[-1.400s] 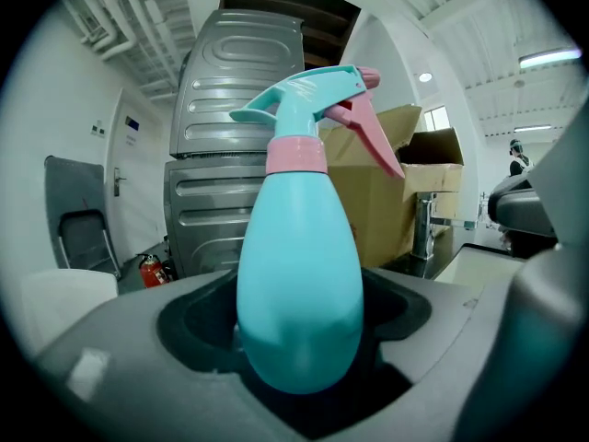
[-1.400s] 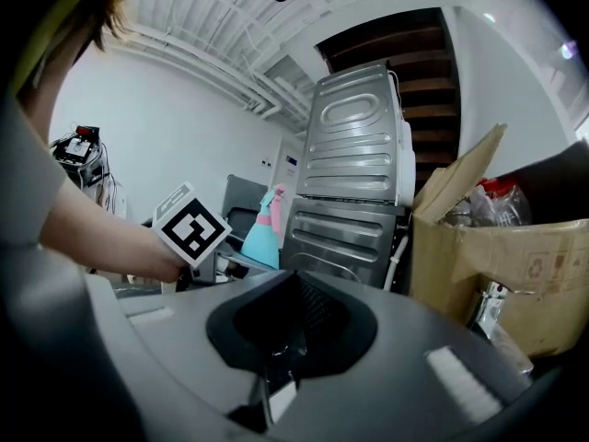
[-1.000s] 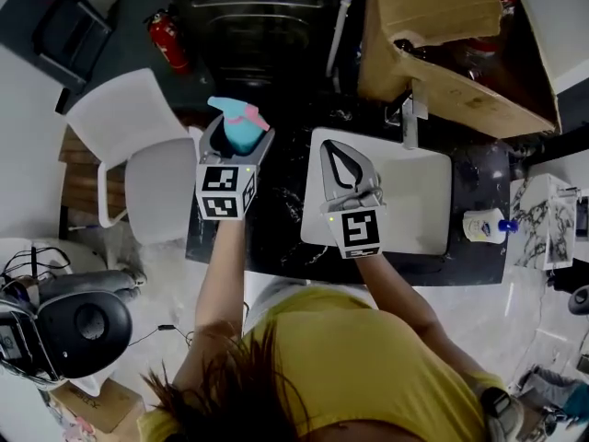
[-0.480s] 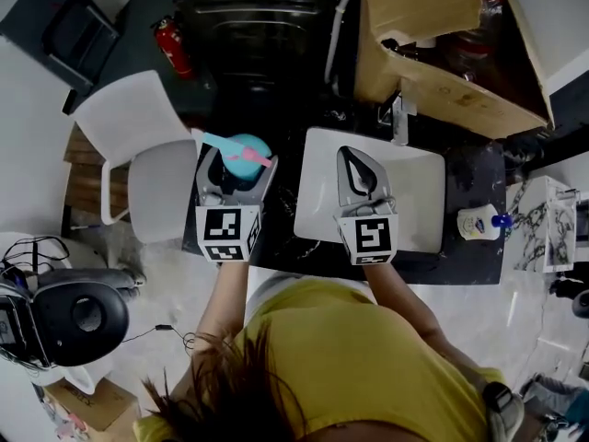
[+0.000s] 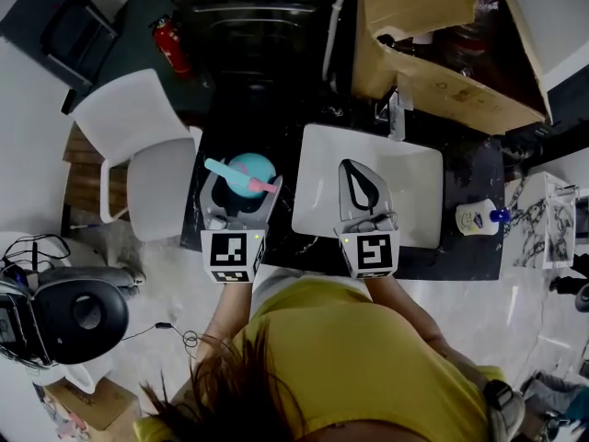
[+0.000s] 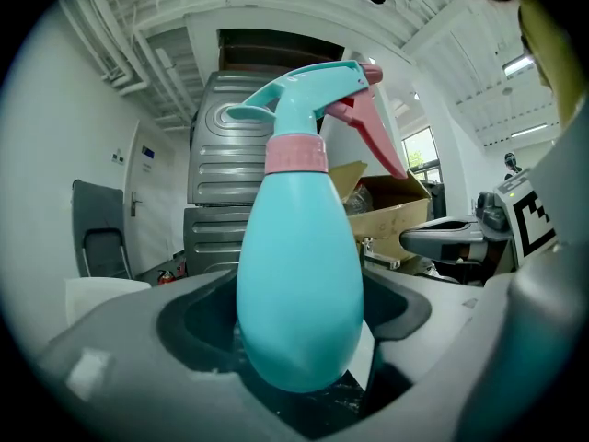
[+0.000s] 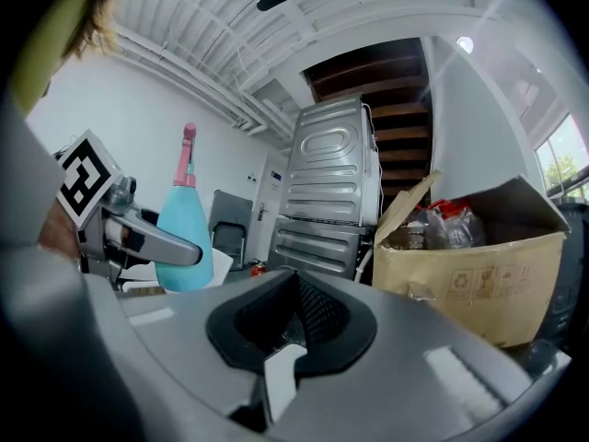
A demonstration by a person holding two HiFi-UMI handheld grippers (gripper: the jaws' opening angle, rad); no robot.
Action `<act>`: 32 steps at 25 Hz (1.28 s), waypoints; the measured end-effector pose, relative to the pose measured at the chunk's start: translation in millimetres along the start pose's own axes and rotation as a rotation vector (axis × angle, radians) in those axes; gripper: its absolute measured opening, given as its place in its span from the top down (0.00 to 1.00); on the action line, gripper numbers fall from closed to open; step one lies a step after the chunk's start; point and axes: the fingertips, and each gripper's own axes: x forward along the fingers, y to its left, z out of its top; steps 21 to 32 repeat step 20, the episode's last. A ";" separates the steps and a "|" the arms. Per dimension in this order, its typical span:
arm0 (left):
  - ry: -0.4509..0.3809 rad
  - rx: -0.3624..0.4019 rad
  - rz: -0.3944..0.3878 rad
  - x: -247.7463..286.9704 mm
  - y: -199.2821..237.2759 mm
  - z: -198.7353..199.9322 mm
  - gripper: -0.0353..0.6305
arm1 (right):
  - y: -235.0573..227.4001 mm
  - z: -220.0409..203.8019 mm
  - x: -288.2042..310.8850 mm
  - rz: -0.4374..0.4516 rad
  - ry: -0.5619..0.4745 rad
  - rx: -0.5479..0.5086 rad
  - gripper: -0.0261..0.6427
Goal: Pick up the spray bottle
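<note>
The spray bottle [image 5: 250, 171] is teal with a pink collar and pink trigger. It stands upright between the jaws of my left gripper [image 5: 243, 188], which is shut on its round body above the left end of the dark table [image 5: 285, 238]. In the left gripper view the bottle [image 6: 299, 293] fills the middle, gripped low on its belly by both pads of the left gripper [image 6: 299, 316]. My right gripper [image 5: 355, 166] is shut and holds nothing, hovering over the white board [image 5: 409, 168]. The right gripper view shows its jaws [image 7: 294, 293] pressed together, with the bottle [image 7: 184, 238] at the left.
An open cardboard box [image 5: 442, 90] with bags sits at the back right. A white lotion bottle with a blue cap [image 5: 479, 219] lies at the table's right end. A white chair [image 5: 138, 145] stands left, a red fire extinguisher [image 5: 172, 44] and a grey metal cabinet [image 5: 258, 26] behind.
Both grippers have drawn back toward the person's body. The spray bottle came along in the left gripper, and its nozzle has swung round somewhat.
</note>
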 end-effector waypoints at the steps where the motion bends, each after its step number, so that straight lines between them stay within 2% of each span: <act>1: 0.002 -0.001 -0.002 -0.7 -0.7 -1.0 0.35 | 1.1 -0.7 -0.1 0.003 0.001 -0.003 0.96; 8: 0.000 -0.001 -0.006 -5.2 -6.3 1.5 0.35 | 5.7 0.3 -3.8 0.011 0.004 0.003 0.96; 20: 0.049 -0.012 -0.023 -8.2 -13.0 -12.0 0.35 | 8.2 -8.9 -5.0 0.024 0.019 -0.003 0.96; 32: 0.049 -0.012 -0.023 -8.2 -13.0 -12.0 0.35 | 8.2 -8.9 -5.0 0.024 0.019 -0.003 0.96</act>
